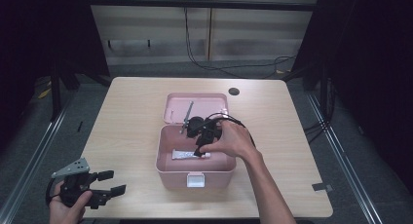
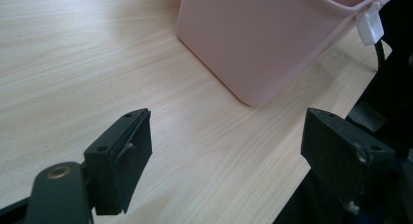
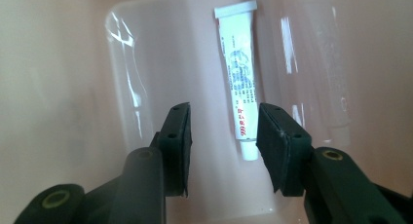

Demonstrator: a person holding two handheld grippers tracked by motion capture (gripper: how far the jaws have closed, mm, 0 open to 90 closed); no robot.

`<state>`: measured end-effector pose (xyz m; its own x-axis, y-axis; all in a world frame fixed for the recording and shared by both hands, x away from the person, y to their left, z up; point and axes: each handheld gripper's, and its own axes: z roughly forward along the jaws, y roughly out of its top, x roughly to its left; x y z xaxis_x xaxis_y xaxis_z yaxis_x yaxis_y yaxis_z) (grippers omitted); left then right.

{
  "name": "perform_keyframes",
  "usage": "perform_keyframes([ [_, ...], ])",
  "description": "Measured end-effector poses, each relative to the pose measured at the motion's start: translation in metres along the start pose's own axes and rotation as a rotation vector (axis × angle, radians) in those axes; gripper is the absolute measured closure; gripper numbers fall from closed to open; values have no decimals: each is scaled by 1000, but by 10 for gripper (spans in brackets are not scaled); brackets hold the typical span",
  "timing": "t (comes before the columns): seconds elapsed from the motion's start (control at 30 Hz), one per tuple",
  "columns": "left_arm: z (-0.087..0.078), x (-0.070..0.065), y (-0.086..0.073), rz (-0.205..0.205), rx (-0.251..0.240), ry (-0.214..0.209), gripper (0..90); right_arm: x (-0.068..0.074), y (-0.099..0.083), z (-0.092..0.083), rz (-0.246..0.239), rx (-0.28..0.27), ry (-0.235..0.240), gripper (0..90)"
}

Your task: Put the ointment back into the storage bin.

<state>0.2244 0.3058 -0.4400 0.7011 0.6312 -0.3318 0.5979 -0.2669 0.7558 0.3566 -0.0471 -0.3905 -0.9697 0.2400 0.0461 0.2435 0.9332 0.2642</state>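
Observation:
A pink plastic box (image 1: pixel 165 165) stands open at the table's middle, its lid (image 1: pixel 174 108) laid back behind it. A white tube (image 1: pixel 185 155) lies flat on the box floor. In the right gripper view the tube (image 3: pixel 239 87) runs lengthwise, its cap end near the right jaw. My right gripper (image 1: pixel 200 147) reaches down into the box, open (image 3: pixel 223 136), just above the tube and not touching it. My left gripper (image 1: pixel 111 182) rests open at the table's front left corner. In its own view the gap between the jaws (image 2: pixel 226 153) holds nothing, and the pink box wall (image 2: pixel 253 34) stands ahead.
A white latch (image 1: pixel 196 179) hangs on the box front. A thin grey rod (image 1: pixel 187 116) leans across the lid. A dark round grommet (image 1: pixel 234 91) sits in the tabletop behind the box. Bare wood table (image 1: pixel 292 131) stretches on both sides.

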Motion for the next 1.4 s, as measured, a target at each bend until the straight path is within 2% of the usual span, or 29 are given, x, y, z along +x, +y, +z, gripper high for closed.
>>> perform_keyframes([
  [0.13,0,0,0,-1,-1,-2,188,1,-5,-7,9,-18,8,573],
  [0.67,0,0,0,-1,2,1,188,7,-21,-33,21,11,21,585],
  [0.83,1,0,0,-2,2,3,188,9,-27,-43,26,-6,30,579],
  [0.9,1,0,0,-2,2,2,188,9,-31,-48,12,-20,23,578],
  [1.13,1,0,0,-4,0,2,188,14,-42,-61,22,-56,15,573],
  [1.4,1,0,0,-3,2,3,188,18,-65,-79,67,-89,-5,569],
])
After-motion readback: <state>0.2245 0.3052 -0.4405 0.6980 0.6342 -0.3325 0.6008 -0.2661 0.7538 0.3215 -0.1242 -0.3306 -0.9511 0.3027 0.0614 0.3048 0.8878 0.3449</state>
